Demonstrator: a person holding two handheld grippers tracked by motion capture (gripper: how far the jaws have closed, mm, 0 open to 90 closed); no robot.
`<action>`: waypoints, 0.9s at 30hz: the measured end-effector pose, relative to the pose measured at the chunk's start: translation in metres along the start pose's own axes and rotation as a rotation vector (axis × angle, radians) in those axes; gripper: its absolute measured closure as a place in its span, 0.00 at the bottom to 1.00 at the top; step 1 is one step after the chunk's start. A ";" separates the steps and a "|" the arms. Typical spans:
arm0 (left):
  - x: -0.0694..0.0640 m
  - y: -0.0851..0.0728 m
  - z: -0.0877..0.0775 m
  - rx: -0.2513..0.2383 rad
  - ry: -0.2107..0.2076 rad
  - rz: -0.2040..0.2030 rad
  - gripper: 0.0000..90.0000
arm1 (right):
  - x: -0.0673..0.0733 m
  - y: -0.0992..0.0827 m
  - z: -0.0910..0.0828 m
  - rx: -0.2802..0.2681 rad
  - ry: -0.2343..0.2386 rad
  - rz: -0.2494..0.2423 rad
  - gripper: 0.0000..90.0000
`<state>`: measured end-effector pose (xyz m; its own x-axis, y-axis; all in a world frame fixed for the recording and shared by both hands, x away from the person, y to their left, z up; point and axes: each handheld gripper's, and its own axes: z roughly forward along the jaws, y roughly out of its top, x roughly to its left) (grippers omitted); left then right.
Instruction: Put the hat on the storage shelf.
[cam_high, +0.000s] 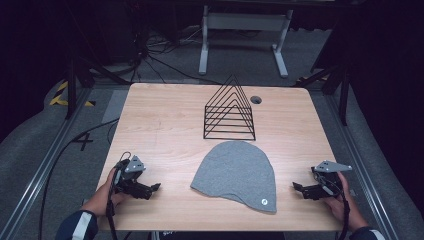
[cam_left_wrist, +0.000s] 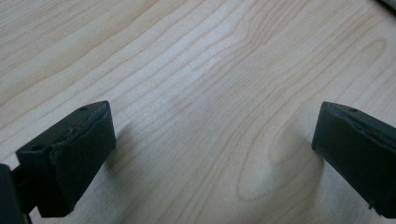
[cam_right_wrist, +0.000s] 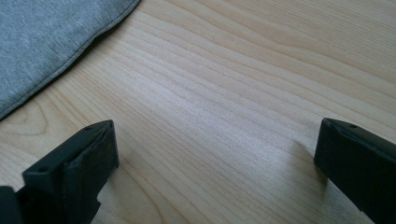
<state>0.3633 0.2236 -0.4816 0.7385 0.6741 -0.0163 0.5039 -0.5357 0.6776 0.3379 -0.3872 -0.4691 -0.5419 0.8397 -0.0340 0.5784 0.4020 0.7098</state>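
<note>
One flat grey knit beanie (cam_high: 235, 172), one black wire triangular rack (cam_high: 229, 111), two hand-held grippers on a pale wooden table (cam_high: 165, 112).

Left gripper (cam_high: 156, 187) and right gripper (cam_high: 296, 186) low at the near edge, tips facing inward toward the beanie, jaws spread wide, nothing between them. Beanie centred between both, well apart from each, just in front of the rack; long axis running near to far, rounded crown toward the rack, open hem toward the person.

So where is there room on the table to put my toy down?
Bare wood lies left of the wire rack, and right of it toward the table edge. The middle is crowded: the grey hat lies just in front of the rack.
</note>
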 end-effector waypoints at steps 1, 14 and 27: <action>0.001 0.001 0.001 0.000 -0.003 0.012 0.00 | 0.000 0.000 0.000 0.000 0.000 0.000 0.00; 0.008 0.020 0.010 0.007 -0.113 0.112 0.12 | 0.000 0.003 -0.002 0.042 0.041 -0.041 0.01; -0.025 0.086 0.050 -0.025 -0.210 0.215 0.31 | 0.031 0.049 0.006 -0.021 0.102 -0.098 0.46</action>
<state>0.4102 0.1350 -0.4599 0.9050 0.4249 -0.0203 0.3165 -0.6407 0.6995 0.3526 -0.3391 -0.4398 -0.6551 0.7548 -0.0331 0.5073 0.4719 0.7211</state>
